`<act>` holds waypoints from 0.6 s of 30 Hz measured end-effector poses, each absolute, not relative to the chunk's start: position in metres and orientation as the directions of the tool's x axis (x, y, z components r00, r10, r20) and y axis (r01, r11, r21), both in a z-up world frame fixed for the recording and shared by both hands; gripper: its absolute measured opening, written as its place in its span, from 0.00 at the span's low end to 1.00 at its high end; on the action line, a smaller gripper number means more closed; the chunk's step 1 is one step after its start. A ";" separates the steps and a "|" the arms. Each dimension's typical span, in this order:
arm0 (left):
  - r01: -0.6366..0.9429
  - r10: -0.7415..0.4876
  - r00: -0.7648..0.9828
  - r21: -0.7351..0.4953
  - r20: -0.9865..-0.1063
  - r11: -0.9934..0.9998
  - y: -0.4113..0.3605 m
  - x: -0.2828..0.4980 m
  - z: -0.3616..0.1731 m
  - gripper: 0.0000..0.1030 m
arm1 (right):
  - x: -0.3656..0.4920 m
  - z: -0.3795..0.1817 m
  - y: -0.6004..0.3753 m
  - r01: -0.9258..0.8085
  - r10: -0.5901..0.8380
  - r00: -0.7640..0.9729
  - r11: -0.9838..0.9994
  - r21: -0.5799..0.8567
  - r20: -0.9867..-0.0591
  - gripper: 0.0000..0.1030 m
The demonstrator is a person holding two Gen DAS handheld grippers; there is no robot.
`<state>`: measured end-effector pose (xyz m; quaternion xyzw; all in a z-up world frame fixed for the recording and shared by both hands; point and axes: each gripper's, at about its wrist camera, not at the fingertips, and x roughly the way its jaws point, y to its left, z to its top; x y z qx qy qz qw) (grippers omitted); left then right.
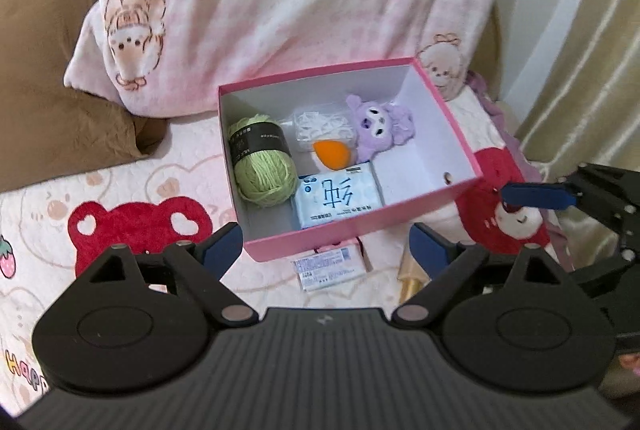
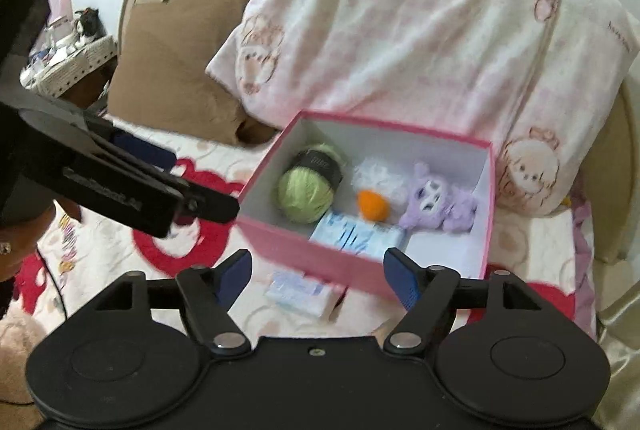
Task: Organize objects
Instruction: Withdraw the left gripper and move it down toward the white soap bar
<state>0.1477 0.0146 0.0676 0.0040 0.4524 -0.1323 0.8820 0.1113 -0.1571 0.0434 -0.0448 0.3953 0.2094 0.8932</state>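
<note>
with the left gripper (image 1: 324, 250) and right gripper (image 2: 318, 272) both spread apart and empty above the bed, the small tissue packet (image 1: 329, 268) lying on the blanket just in front of the pink box (image 1: 452, 146) looks light, soft and slightly slick, best pinched across its short sides.

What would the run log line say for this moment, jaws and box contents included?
left gripper: jaws open, empty | right gripper: jaws open, empty | pink box: yarn ball, purple plush, tissue pack inside | small packet outside box
</note>
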 end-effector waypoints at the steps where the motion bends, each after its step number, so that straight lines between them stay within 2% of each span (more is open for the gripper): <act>1: 0.245 -0.234 0.558 -0.112 -0.796 0.963 0.015 0.142 0.069 0.88 | 0.107 0.043 -0.155 -0.414 0.339 0.593 0.906 0.085 -0.731 0.75; 8: 0.261 -0.279 0.560 -0.154 -0.780 0.953 0.026 0.112 0.067 0.88 | 0.078 0.039 -0.138 -0.443 0.346 0.575 0.893 0.074 -0.741 0.83; 14: 0.267 -0.289 0.535 -0.166 -0.794 0.949 0.033 0.107 0.047 0.88 | 0.062 0.023 -0.127 -0.485 0.344 0.553 0.874 0.043 -0.759 0.85; 18: 0.260 -0.265 0.543 -0.141 -0.797 0.955 0.040 0.105 0.030 0.93 | 0.063 0.011 -0.124 -0.483 0.340 0.536 0.874 0.051 -0.773 0.85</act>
